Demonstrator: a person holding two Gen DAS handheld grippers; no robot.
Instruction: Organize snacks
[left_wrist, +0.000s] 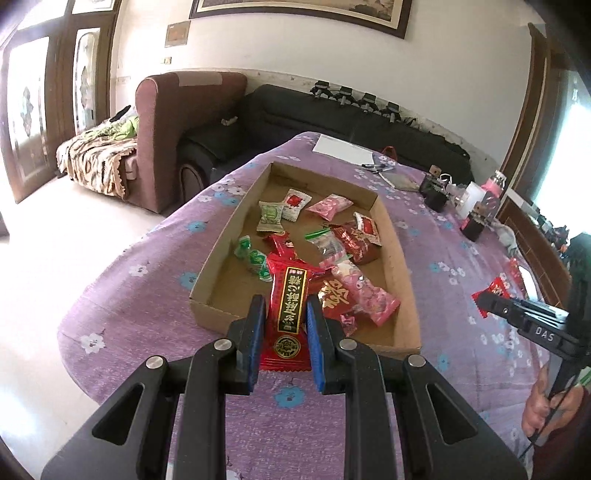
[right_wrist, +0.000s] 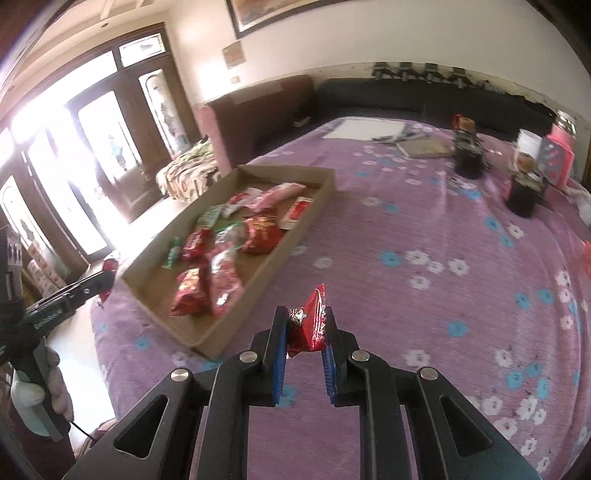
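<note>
A shallow cardboard tray (left_wrist: 400, 254) lies on the purple flowered tablecloth and holds several red, pink and green snack packets. My left gripper (left_wrist: 286, 308) is shut on a long red snack packet (left_wrist: 290, 306) with a black label, held over the tray's near edge. My right gripper (right_wrist: 306, 325) is shut on a small red wrapped snack (right_wrist: 314, 321), held above the cloth to the right of the tray (right_wrist: 295, 229). The right gripper also shows at the right edge of the left wrist view (left_wrist: 491, 301), with its red snack.
Dark jars (right_wrist: 467, 158) and a pink bottle (right_wrist: 561, 147) stand at the table's far right. White paper (left_wrist: 343, 147) and pens lie at the far edge. A brown armchair (left_wrist: 173, 122) and black sofa stand beyond the table.
</note>
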